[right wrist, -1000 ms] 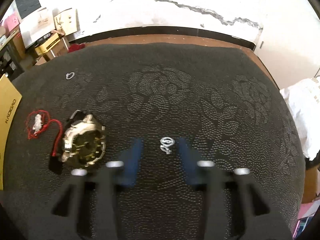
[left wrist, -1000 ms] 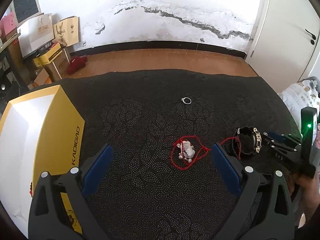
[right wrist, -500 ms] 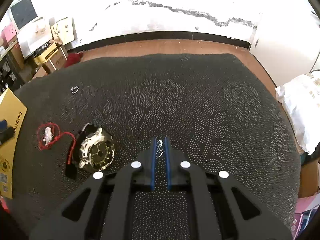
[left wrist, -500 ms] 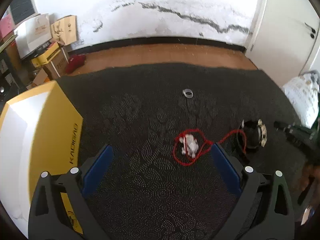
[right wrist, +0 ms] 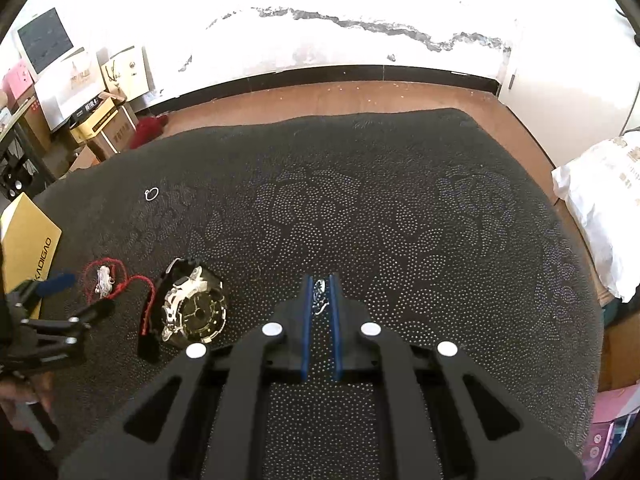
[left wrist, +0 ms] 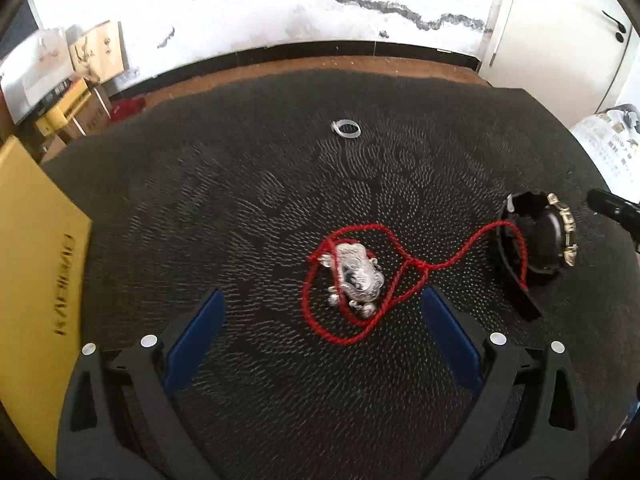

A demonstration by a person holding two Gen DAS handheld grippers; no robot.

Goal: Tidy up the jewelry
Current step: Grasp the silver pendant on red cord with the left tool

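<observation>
The right gripper (right wrist: 320, 294) is held low over the black patterned cloth (right wrist: 400, 220), pointing forward and slightly down, its two blue pads nearly together and clenched on a small silver earring (right wrist: 320, 295) that shows as a thin glint in the narrow gap between them. Off to its left, the left gripper (left wrist: 322, 320) hovers above the same cloth with its jaws spread wide and nothing between them, tilted down toward the red-cord bracelet (left wrist: 352, 276), whose silver charm (left wrist: 357, 270) lies in the loop of cord just ahead of the open fingers (left wrist: 192, 332). One strand of that cord trails right and crosses the strap of a black and silver watch (right wrist: 194, 312), which lies face up just beside the bracelet. Farther back on the cloth, well apart from the rest, a plain silver ring (left wrist: 346, 128) lies flat. A yellow box (left wrist: 36, 248) sits at the cloth's left edge, beside the left gripper.
</observation>
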